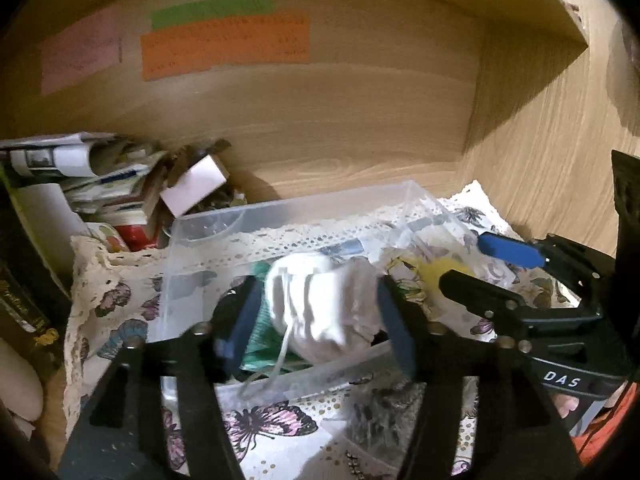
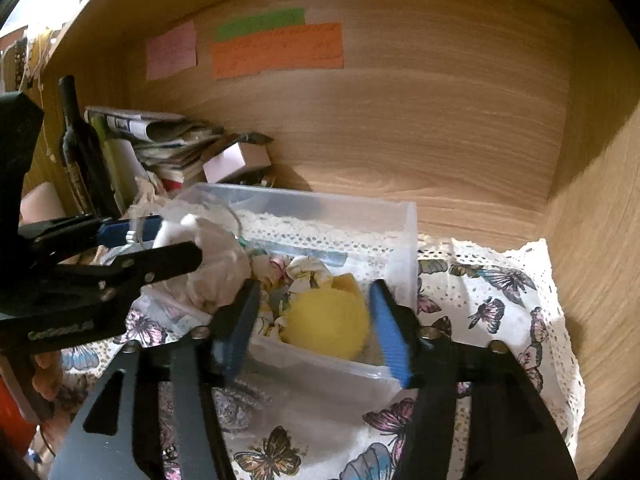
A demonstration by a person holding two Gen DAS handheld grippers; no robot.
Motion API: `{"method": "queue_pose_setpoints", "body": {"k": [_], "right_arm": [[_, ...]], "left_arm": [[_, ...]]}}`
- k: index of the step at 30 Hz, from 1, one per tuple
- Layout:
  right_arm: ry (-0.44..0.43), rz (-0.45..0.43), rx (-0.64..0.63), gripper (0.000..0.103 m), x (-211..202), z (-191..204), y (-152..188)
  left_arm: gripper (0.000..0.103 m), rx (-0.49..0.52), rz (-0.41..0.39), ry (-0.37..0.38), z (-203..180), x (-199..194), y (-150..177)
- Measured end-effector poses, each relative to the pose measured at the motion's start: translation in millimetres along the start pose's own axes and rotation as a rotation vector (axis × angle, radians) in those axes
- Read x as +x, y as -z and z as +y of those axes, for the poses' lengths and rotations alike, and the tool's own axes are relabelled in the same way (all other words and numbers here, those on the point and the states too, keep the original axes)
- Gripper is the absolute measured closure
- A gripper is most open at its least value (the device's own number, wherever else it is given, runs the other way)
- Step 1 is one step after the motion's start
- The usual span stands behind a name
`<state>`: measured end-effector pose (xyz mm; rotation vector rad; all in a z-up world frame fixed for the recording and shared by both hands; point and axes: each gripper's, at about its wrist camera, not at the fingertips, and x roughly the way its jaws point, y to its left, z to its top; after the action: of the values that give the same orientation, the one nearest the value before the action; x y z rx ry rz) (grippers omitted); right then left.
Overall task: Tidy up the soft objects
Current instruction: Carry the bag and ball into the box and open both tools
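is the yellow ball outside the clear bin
No, the yellow ball sits inside the clear plastic bin, between the right gripper fingers.

A bin sits on a cloth spread over the worktop. Inside it a ball lies at the right, a pouch at the left. Behind the bin to the left stands a stack of books, with a bottle left of that.

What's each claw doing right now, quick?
Left gripper: closed on the white pouch, over the bin.
Right gripper: open around the yellow ball, not squeezing it.
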<state>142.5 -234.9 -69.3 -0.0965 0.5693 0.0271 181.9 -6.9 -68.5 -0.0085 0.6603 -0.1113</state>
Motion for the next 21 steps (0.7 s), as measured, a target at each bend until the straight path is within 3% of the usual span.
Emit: {"method": "queue_pose_setpoints", "body": {"k": [6, 9, 15, 21], "right_arm": [[0.011, -0.080, 0.009, 0.019, -28.7, 0.3, -5.0], [0.011, -0.111, 0.000, 0.018, -43.1, 3.7, -5.5], [-0.012, -0.147, -0.011, 0.002, -63.3, 12.1, 2.7], [-0.042, -0.090, -0.034, 0.001, -58.0, 24.9, 22.9]], "left_arm": [[0.012, 0.001, -0.073, -0.028, 4.0, -25.9, -0.5], [0.004, -0.003, -0.098, -0.024, 7.5, -38.5, 0.2], [0.000, -0.014, -0.111, -0.010, 14.7, -59.3, 10.1], [0.000, -0.013, -0.068, -0.011, 17.7, -62.9, 32.6]]}}
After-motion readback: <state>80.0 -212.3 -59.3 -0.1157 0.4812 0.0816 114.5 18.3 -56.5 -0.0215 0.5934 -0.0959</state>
